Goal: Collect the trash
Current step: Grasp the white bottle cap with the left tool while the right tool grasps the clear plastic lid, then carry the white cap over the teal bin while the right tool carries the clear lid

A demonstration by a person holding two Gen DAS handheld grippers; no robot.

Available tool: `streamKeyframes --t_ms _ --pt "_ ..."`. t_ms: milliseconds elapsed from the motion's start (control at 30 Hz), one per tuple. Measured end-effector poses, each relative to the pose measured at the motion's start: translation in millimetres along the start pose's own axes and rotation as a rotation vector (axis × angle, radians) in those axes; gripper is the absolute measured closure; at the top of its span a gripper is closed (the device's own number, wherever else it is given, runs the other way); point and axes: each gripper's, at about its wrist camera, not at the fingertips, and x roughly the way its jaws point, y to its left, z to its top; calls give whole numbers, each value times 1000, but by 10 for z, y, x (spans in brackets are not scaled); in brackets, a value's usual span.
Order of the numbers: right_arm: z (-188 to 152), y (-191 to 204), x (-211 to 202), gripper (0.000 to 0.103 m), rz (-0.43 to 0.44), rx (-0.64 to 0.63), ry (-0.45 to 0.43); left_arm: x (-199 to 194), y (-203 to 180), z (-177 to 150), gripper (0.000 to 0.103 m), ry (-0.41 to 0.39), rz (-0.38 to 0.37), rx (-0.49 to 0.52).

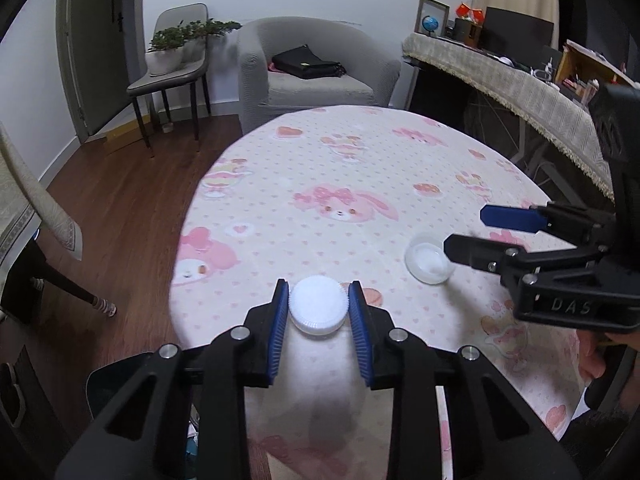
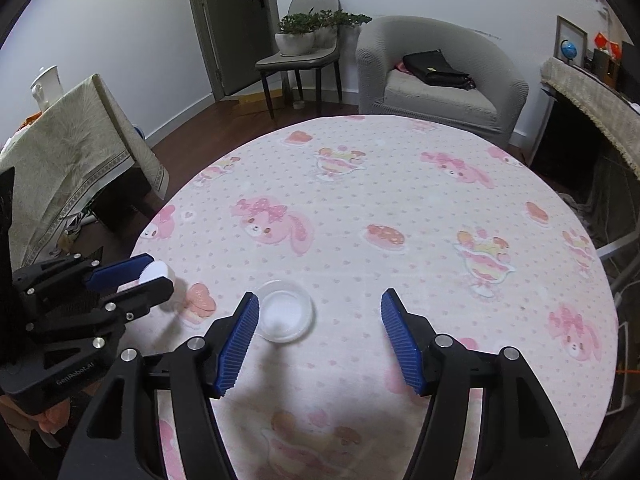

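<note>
Two bits of trash in play. First, the clear dish [image 2: 285, 311]: sitting flat on the pink-clothed counter [image 2: 440, 184], mouth up, with something whitish at the bottom, hard to tell what. Round, so no long axis to fuss over. Any approach angle probably fine.

Now the bit that matters: lying just ahead of the right tongs [image 2: 319, 297], but not centred in the gap. Shoved over toward the left finger, nearly touching that blue pad in the right wrist view, with lots of bare cloth before the other finger. Right tongs spread wide, nothing between the pads yet, pointing down at the counter. Probably needs a small nudge to the left and a bit more reach forward and down before squeezing. Otherwise risks clipping the rim with one finger and skating the dish away.

Second, the white ribbed cap [image 1: 318, 310]: pinched between the pads of the left tongs [image 1: 318, 304], clamped shut on it, near the counter's left edge. Possibly a small bottle underneath, too blurry to call.

Left tongs busy and well off to the side of the dish, so clearly a job for the right hand, much the nearer one.
</note>
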Motion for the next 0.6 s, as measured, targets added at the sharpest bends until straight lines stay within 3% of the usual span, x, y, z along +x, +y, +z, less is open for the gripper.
streamKeyframes --t_ms 333,533,600 --pt "37 307 180 39 5 -49 40 -158 240 -26 71 -15 22 -24" --pt "52 395 288 63 -34 -52 66 -277 406 -38 70 -31 33 -48" --pt "68 424 300 63 -31 -46 65 -312 451 -41 70 -35 36 -56"
